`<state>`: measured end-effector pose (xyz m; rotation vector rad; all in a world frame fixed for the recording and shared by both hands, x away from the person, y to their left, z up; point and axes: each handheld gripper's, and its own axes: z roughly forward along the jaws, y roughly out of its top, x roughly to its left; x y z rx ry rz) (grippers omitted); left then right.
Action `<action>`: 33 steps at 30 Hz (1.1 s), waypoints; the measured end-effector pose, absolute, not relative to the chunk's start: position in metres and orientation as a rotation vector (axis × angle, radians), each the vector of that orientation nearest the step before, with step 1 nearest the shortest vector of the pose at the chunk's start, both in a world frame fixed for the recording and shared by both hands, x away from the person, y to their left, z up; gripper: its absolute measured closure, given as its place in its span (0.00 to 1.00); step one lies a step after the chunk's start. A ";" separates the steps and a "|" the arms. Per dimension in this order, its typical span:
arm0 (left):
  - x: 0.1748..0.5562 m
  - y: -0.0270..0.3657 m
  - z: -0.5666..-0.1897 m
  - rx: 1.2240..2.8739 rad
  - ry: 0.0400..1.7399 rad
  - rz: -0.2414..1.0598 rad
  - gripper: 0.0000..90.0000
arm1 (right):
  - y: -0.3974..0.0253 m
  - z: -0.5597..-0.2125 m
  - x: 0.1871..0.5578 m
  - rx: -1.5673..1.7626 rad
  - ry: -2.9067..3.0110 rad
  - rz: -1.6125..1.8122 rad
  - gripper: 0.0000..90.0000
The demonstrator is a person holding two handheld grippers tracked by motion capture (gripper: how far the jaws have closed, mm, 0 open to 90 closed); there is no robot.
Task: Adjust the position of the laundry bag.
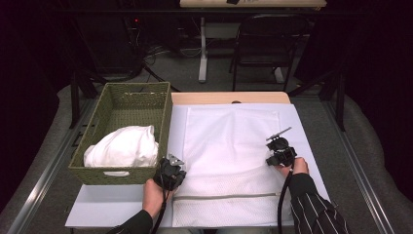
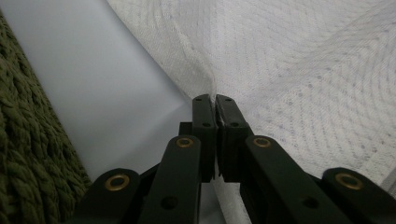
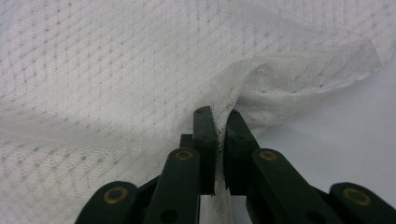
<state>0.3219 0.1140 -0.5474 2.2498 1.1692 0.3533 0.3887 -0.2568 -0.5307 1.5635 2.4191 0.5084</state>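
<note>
Dark surroundings with a folding chair (image 1: 265, 41) and cables on the floor frame a desk (image 1: 122, 207) covered by a pale sheet. On it lies a white mesh laundry bag (image 1: 229, 146), spread flat with its grey zipper (image 1: 226, 196) running across the near end, probably laid out so that both side edges can be reached at once. To its left stands a woven green basket (image 1: 163, 105) holding a bundled white cloth (image 1: 124, 145), likely what is meant to go into the bag.

From the high view, the left gripper (image 1: 171, 171) sits at the bag's left edge, just beside the basket, and the right gripper (image 1: 279, 152) at the right edge, so the two hold the bag from opposite sides, seemingly to lift or open it.

What the high view cannot settle, the gripper views do. In the left gripper view the jaws are closed tight on a pinch of mesh at the bag's edge, with basket weave (image 2: 23, 154) close by. In the right gripper view the jaws, nearly closed, clamp a bunched fold of mesh (image 3: 280, 88) lifted off the sheet
</note>
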 end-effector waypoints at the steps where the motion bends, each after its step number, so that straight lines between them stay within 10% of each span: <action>1: 0.322 0.114 -0.548 2.252 1.169 0.354 0.97 | -0.256 -0.531 0.390 1.562 2.420 0.509 0.95; 14: 0.316 0.118 -0.546 2.252 1.169 0.376 0.95 | -0.246 -0.530 0.398 1.528 2.452 0.504 0.94; 22: 0.320 0.103 -0.544 2.262 1.149 0.388 0.45 | -0.258 -0.519 0.393 1.559 2.413 0.570 0.59; 33: 0.354 0.083 -0.552 2.214 1.199 0.416 0.53 | -0.262 -0.531 0.392 1.617 2.402 0.519 0.68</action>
